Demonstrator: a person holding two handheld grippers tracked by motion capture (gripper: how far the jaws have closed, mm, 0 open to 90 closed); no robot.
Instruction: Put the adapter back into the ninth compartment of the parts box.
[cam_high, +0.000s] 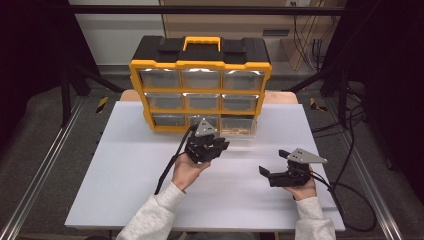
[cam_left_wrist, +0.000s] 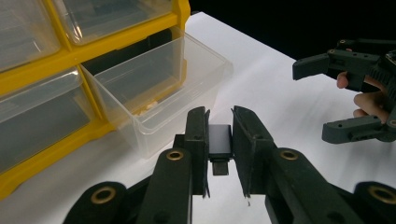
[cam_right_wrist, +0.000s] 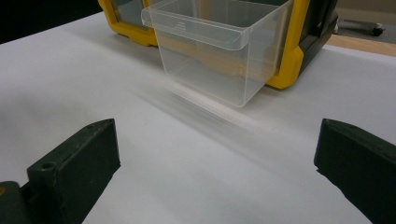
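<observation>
Tongs on the left (cam_left_wrist: 219, 140) clamp a small USB stick (cam_left_wrist: 219, 145) just beside the pulled-out clear drawer (cam_left_wrist: 187, 84); right tongs (cam_high: 274, 162) gape wide above the worktop (cam_high: 125, 190).

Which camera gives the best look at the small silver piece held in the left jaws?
The left gripper view: the small silver piece sits close up, clamped between the left gripper jaws. In the high view the left gripper hides it. The right gripper view looks at the pulled-out clear drawer instead.
</observation>
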